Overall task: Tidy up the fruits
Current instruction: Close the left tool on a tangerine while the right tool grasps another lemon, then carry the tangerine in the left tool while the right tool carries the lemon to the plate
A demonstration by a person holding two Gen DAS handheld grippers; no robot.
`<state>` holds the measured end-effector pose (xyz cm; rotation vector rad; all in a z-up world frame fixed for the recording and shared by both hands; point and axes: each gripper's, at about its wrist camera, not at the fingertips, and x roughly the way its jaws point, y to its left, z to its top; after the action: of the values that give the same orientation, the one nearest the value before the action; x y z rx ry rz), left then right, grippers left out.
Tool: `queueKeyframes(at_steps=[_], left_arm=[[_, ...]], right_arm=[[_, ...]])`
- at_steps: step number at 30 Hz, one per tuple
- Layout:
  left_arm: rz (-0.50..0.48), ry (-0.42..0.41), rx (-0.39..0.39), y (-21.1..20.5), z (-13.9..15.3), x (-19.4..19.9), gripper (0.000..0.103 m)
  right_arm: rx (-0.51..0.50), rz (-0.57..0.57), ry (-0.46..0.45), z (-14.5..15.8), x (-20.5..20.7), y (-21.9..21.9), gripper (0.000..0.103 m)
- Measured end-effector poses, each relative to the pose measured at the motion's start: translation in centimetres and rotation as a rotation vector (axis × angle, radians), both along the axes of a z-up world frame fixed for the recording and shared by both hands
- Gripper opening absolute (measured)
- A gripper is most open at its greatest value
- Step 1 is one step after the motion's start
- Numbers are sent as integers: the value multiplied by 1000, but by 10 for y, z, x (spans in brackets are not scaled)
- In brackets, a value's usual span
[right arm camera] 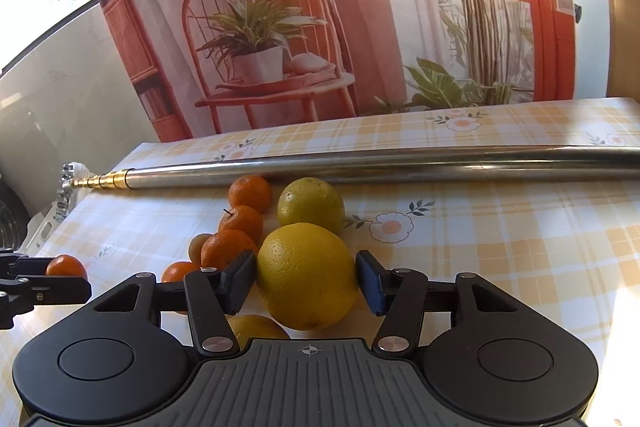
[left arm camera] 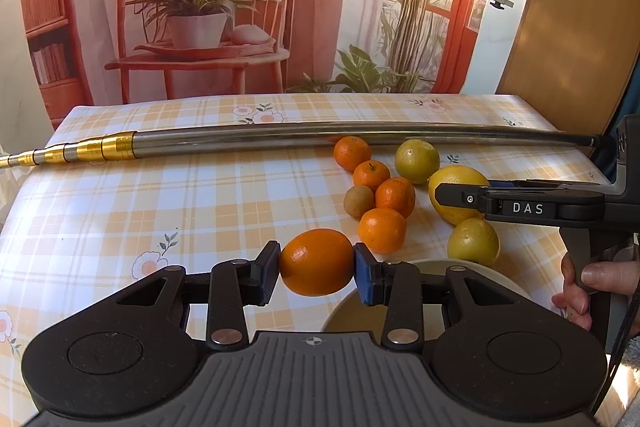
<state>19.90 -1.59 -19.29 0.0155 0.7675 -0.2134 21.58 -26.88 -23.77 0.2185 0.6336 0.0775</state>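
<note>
My left gripper (left arm camera: 316, 265) is shut on an orange mandarin (left arm camera: 316, 262), held by its blue pads just left of a beige plate (left arm camera: 344, 315). In the right wrist view that gripper (right arm camera: 44, 283) and its mandarin (right arm camera: 66, 267) show at the far left. My right gripper (right arm camera: 306, 281) has both pads pressed on a large yellow citrus (right arm camera: 308, 275) standing on the table; the left wrist view shows it (left arm camera: 444, 193) reaching in from the right across that citrus (left arm camera: 456, 193). Loose mandarins (left arm camera: 382, 230) and two yellow-green citrus (left arm camera: 417, 161) lie grouped between the grippers.
A long metal telescopic pole (left arm camera: 320, 135) with a gold end lies across the checked tablecloth (left arm camera: 160, 207) behind the fruit. A small brownish fruit (left arm camera: 359, 201) sits among the mandarins. A person's hand (left arm camera: 580, 287) grips the right handle. A printed backdrop hangs behind the table.
</note>
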Motion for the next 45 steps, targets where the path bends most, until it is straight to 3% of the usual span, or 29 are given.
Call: queueKeyframes(at_steps=[4,12,32,45], left_arm=[[1,1,-7,0,1,-2,41],[-10,5,-4,-5,-3,-13,41],[-11,19,-11,-8,-9,-29,41],[-15,12,-10,-9,-3,-40,41]], right_arm=[[-12,-2,-27,-2,-13,-3,50],[66,-85,-80,-8,-47,-23,50],[65,-90,-90,-10,-48,-23,50],[72,-74,-105,20,-73,-11,49]])
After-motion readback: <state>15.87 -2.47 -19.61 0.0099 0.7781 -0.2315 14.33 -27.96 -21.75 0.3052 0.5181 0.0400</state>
